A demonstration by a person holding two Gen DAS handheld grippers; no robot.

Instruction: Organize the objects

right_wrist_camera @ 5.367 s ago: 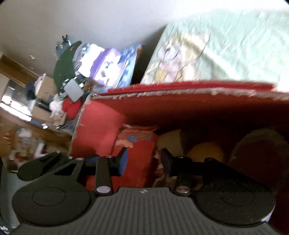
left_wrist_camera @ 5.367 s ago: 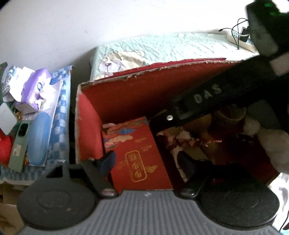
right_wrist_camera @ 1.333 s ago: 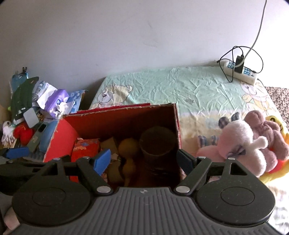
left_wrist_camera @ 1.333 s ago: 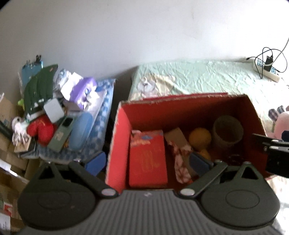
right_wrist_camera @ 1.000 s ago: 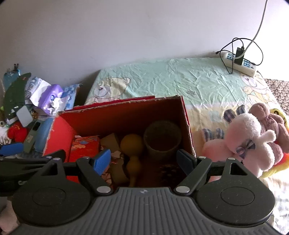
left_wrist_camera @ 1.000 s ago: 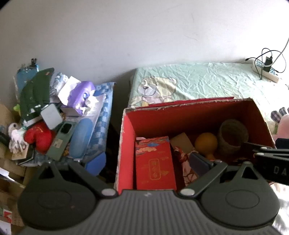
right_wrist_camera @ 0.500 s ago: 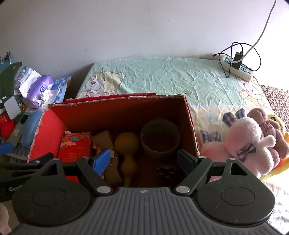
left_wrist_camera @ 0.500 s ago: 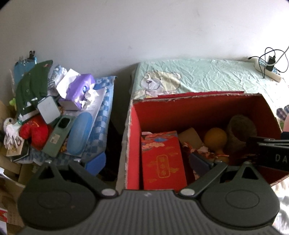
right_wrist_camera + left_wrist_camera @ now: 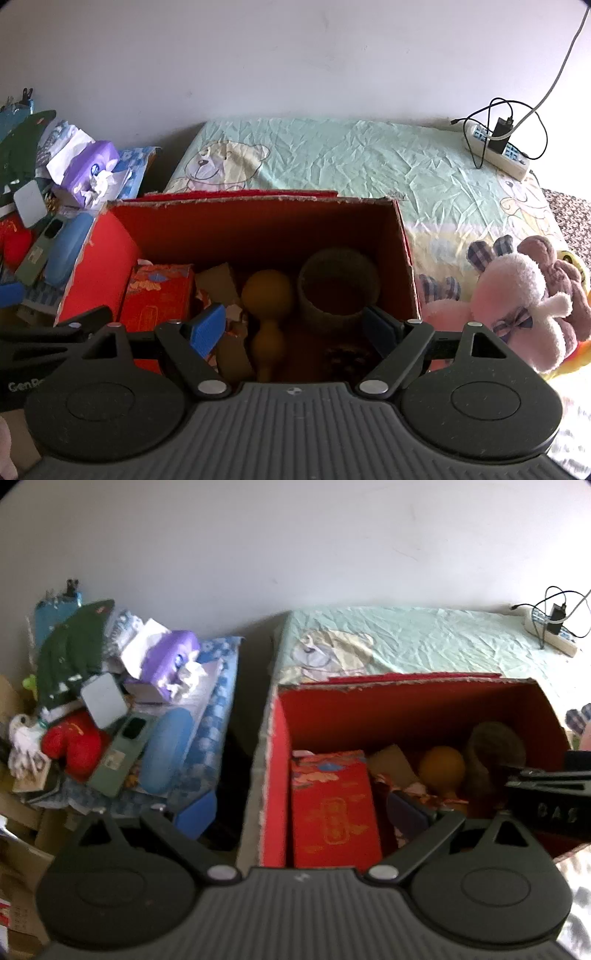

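Both grippers have pulled back up out of the red cardboard box [image 9: 404, 251] since 5.4 s ago, and the left gripper [image 9: 301, 812] and right gripper [image 9: 293, 326] now hover above its near edge with fingers [image 9: 207, 326] spread wide, gripping nothing. Box sits on the bed [image 9: 369, 162] and holds a red gift packet [image 9: 332, 808] at its left end, then a yellow gourd [image 9: 267, 291] and a brown woven cup [image 9: 338, 284] toward the right. Pink plush rabbit [image 9: 517, 295] lies on the bed just right of the box; cluttered side pile with a purple tissue pack [image 9: 170, 661] sits left of the bed.
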